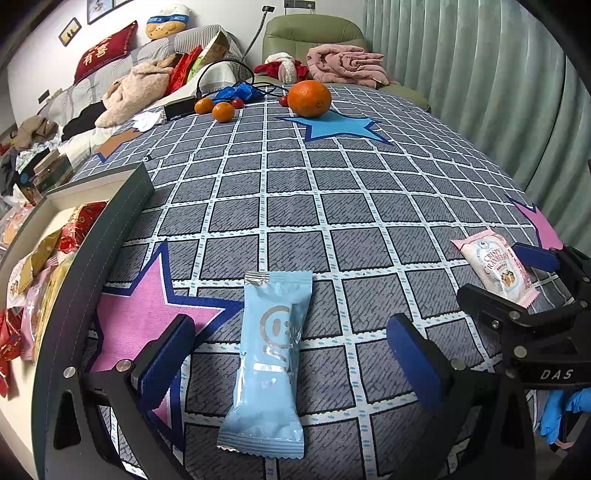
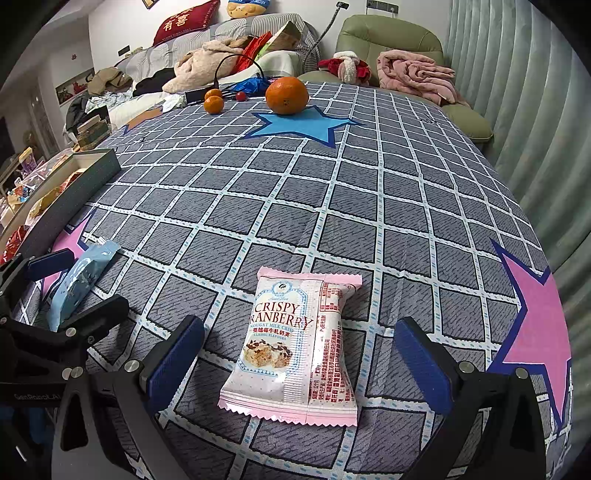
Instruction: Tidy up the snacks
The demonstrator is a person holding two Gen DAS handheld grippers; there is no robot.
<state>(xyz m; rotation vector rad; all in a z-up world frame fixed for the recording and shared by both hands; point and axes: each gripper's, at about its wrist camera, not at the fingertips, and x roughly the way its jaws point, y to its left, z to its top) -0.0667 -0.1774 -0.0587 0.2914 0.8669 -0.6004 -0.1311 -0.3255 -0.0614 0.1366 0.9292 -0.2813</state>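
two snack packets (image 1: 271,362), three oranges (image 1: 308,98), two cherry tomatoes (image 1: 237,103), one box (image 1: 125,206)

Top centre: a large orange (image 1: 309,98) on a blue star (image 1: 334,126); two tangerines (image 1: 223,112) left; a pink blanket (image 1: 347,65) on a green armchair (image 1: 314,33).

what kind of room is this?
Likely a home living room: a striped sofa piled with clothes, a green armchair, curtains, and a table with a star-print cloth holding snacks and an orange.
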